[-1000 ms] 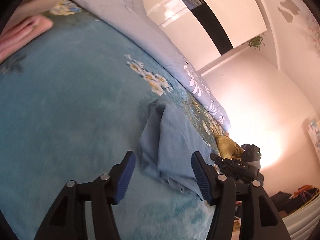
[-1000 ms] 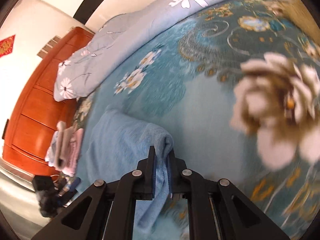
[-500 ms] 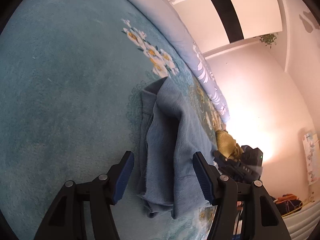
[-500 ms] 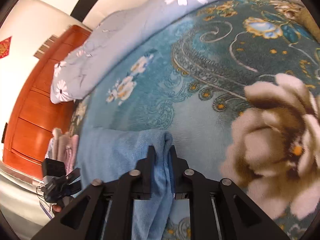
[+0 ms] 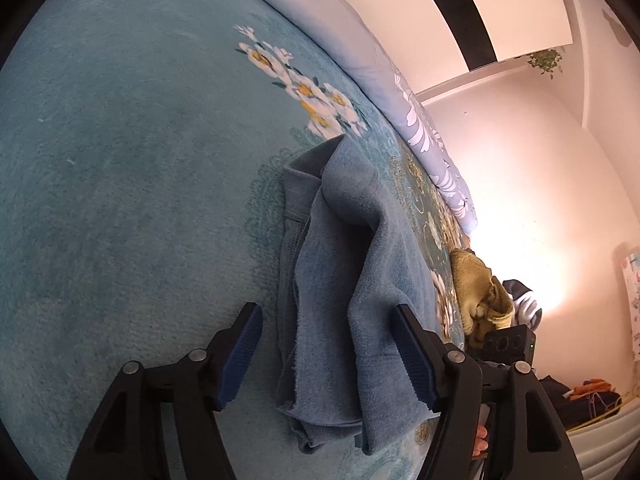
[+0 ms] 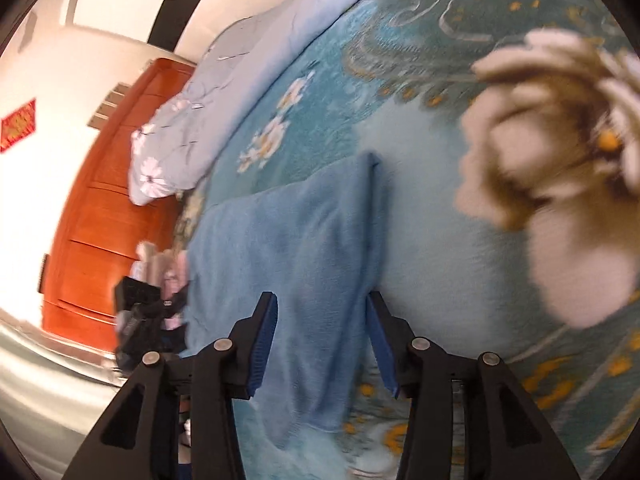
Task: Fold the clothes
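A blue fleece garment [image 5: 344, 280] lies folded over itself on the teal floral bedspread [image 5: 120, 160]. In the left wrist view my left gripper [image 5: 328, 356] is open, its blue-padded fingers on either side of the garment's near end, not gripping it. In the right wrist view the same garment [image 6: 288, 248] lies flat with a folded edge on its right. My right gripper [image 6: 322, 344] is open just above the garment's near part and holds nothing.
A light blue flowered quilt [image 5: 400, 92] runs along the bed's far side. An olive garment [image 5: 476, 280] lies at the bed's end. A pink folded pile [image 6: 160, 264] sits near the orange wooden cabinet [image 6: 100, 220]. The other gripper's camera [image 5: 508, 344] is close by.
My right gripper was shut on the blue garment's folded edge; it has opened and let the garment drop flat. My left gripper moved closer over the garment and stayed open.
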The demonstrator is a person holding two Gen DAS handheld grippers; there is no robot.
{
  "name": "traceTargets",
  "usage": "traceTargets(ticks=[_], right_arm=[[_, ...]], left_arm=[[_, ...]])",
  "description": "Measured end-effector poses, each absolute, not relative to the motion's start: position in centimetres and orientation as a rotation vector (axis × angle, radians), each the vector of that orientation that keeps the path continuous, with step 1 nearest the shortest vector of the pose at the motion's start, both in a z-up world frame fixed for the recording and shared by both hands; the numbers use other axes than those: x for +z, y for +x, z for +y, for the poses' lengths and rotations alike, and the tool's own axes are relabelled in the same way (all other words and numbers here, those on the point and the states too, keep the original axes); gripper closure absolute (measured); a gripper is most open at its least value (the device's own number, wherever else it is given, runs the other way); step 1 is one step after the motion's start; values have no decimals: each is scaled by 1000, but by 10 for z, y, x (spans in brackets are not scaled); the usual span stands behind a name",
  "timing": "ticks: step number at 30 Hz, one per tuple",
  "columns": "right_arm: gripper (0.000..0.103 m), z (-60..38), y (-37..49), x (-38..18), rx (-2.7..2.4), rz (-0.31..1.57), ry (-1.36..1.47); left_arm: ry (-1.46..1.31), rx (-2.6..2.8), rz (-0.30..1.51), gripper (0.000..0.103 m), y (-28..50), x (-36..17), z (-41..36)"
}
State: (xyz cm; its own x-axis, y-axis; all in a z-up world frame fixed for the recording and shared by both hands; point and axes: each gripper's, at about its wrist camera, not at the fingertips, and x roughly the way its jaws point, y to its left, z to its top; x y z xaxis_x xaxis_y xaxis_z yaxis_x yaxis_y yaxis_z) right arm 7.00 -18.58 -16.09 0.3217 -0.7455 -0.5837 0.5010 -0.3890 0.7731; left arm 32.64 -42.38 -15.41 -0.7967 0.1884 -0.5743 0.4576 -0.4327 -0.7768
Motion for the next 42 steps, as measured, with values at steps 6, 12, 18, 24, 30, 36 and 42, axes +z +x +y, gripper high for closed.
traceTargets(ticks=[6, 12, 18, 24, 30, 36, 42], right_arm=[[54, -193, 80, -164, -1321, -290, 1418], [65, -185, 79, -163, -1308, -350, 1413], [88, -180, 83, -157, -1341, -339, 1424], [89, -176, 99, -123, -1371, -277, 1354], [89, -187, 131, -81, -1353, -213, 1273], [89, -249, 191, -30, -1268, -122, 1163], [89, -342, 265, 20, -1150, -31, 1039]], left_arm=[[940, -2385, 1597, 30, 317, -155, -416], [890, -2371, 1678, 57, 323, -162, -416], [838, -2363, 1726, 83, 331, -164, -411], [830, -2464, 1567, 84, 350, -131, -397], [686, -2543, 1494, 84, 399, -89, -406], [512, -2565, 1375, 84, 482, -32, -452], [415, -2477, 1157, 84, 570, 30, -522]])
